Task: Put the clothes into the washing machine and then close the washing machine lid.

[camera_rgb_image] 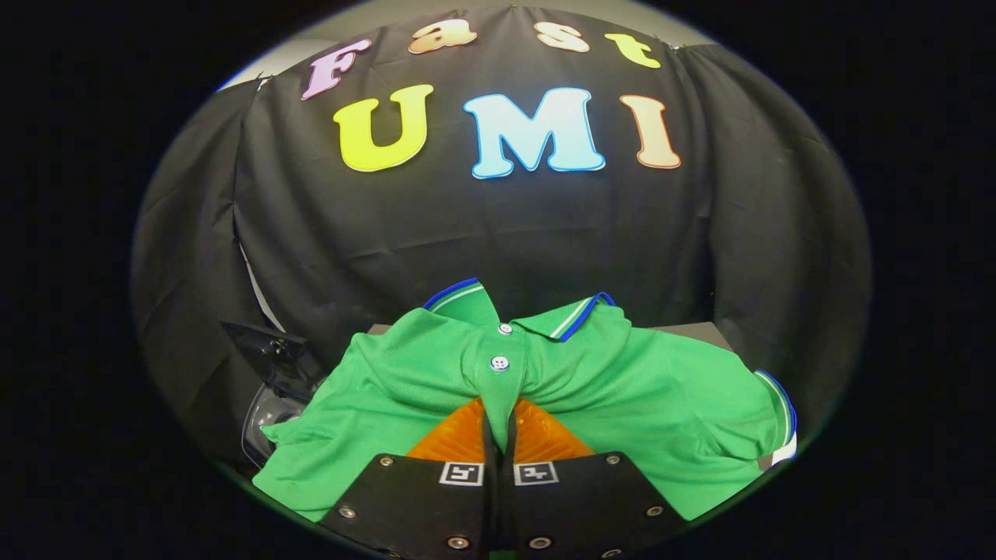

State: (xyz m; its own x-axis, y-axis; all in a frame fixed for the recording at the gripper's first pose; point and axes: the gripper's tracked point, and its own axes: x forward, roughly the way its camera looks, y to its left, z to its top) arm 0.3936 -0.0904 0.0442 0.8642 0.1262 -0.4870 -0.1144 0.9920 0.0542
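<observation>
I have the gripper [500, 424] pinched on the green polo shirt [545, 389] at its button placket—both fingers pressing a central fold so it lifts evenly. It lies spread on the table [692, 329], the washing machine's open lid [272, 365] just beside its left edge.

One green polo shirt [622, 389], bearing two white buttons [499, 362] on its placket. One gripper [500, 424], its two fingers [455, 437] pinched together on a fold of the shirt. One washing machine lid [268, 362], dark.

Staged booth: black cloth wall [498, 225], washing machine [272, 389] alongside.
</observation>
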